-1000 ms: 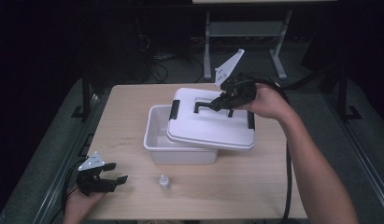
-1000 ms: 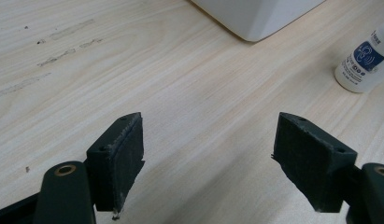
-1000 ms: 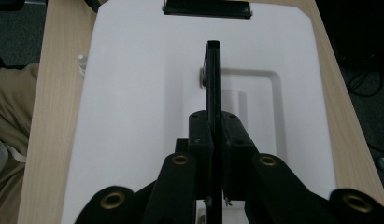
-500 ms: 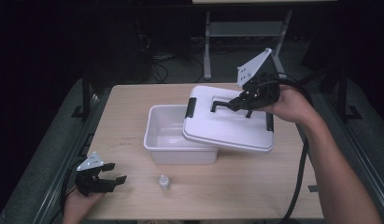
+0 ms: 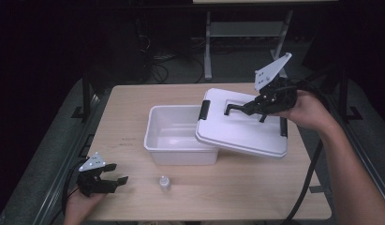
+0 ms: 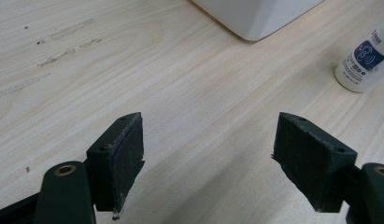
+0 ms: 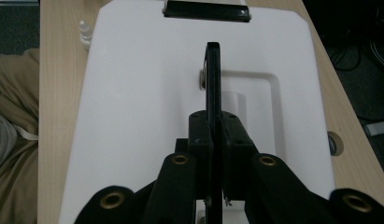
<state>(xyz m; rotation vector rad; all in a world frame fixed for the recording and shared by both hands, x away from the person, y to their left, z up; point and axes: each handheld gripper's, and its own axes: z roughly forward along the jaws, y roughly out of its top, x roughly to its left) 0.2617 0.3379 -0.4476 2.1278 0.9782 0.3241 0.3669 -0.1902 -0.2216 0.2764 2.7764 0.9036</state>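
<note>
While right gripper (image 5: 248,108) jaws pinch its lid's handle (image 7: 213,74), white bin (image 5: 173,136) uncovered, empty.

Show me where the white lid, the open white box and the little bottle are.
white lid (image 5: 246,133), high view, on its flat top.
white box (image 5: 173,152), high view, on its front wall.
small bottle (image 5: 165,183), high view, on its body.

On the small white bottle (image 6: 364,63) just beside the corner of the white bin (image 6: 255,16), I see a blue label with a white ear-like sign and a short line of print above it, too small for me to read.
</note>
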